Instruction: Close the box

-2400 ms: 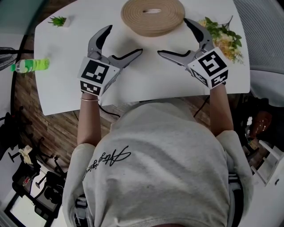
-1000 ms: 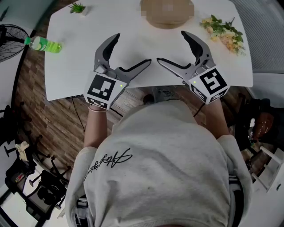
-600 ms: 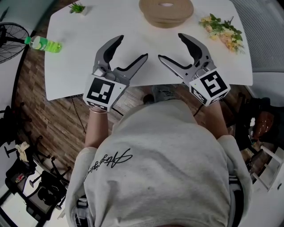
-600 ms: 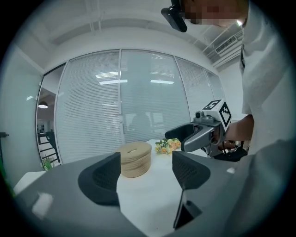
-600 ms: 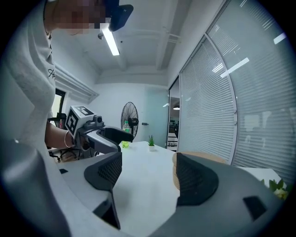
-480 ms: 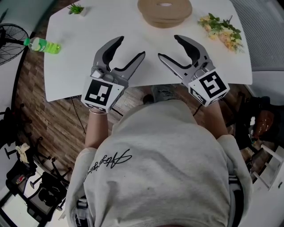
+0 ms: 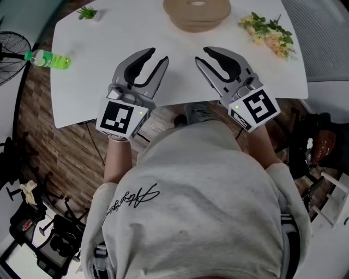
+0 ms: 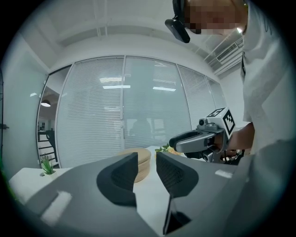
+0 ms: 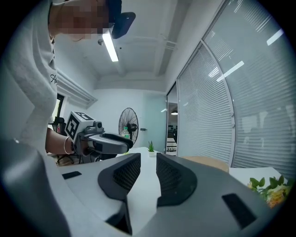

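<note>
White table [image 7: 87, 82] fills the head view, and we hold our 2 grippers over its near side. Our left gripper [image 7: 158, 55] has just been closing: its jaws stand a narrow slit apart, with nothing between them. Our right gripper [image 7: 203, 54] has been closing too, down to a similar slit, and it is also empty and touches nothing. We see the box [image 7: 196, 13], round and tan, at the far edge, well apart from both grippers. The frame's top cuts it off, and the left gripper's jaws hide part of it in that gripper's view. Whether its lid is seated, we cannot tell.
</note>
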`<state>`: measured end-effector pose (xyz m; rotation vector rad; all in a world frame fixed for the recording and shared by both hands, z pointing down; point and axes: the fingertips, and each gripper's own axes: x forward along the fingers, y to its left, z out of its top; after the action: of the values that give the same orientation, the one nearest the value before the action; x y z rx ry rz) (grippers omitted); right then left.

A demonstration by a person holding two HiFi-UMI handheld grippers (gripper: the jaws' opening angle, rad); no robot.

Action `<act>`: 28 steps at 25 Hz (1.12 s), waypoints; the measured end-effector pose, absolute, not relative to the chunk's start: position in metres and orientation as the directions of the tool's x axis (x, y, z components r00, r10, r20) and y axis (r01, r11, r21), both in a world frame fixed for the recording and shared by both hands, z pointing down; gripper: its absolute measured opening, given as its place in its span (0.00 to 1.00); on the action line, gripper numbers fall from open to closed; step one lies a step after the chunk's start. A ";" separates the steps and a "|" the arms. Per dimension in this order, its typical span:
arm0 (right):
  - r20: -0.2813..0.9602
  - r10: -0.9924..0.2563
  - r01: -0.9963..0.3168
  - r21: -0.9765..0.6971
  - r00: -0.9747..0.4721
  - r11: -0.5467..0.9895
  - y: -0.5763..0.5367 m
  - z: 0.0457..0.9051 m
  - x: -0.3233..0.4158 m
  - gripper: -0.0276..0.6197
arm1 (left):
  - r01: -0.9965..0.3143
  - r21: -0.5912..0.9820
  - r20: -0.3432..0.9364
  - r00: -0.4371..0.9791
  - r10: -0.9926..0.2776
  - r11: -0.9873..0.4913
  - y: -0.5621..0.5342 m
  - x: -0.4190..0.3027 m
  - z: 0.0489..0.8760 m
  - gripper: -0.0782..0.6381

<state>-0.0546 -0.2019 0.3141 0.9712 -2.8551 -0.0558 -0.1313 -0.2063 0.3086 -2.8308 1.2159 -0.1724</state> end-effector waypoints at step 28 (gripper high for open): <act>0.067 -0.645 -0.642 0.067 -0.761 0.764 -0.197 0.304 -0.058 0.04 | -0.704 -0.086 0.056 0.703 -0.709 -0.704 -0.196 -0.125 0.305 0.11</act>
<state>-0.0575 -0.1965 0.3035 1.0483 -2.8692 -0.0606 -0.1246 -0.1957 0.3049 -2.8447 1.1824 -0.1317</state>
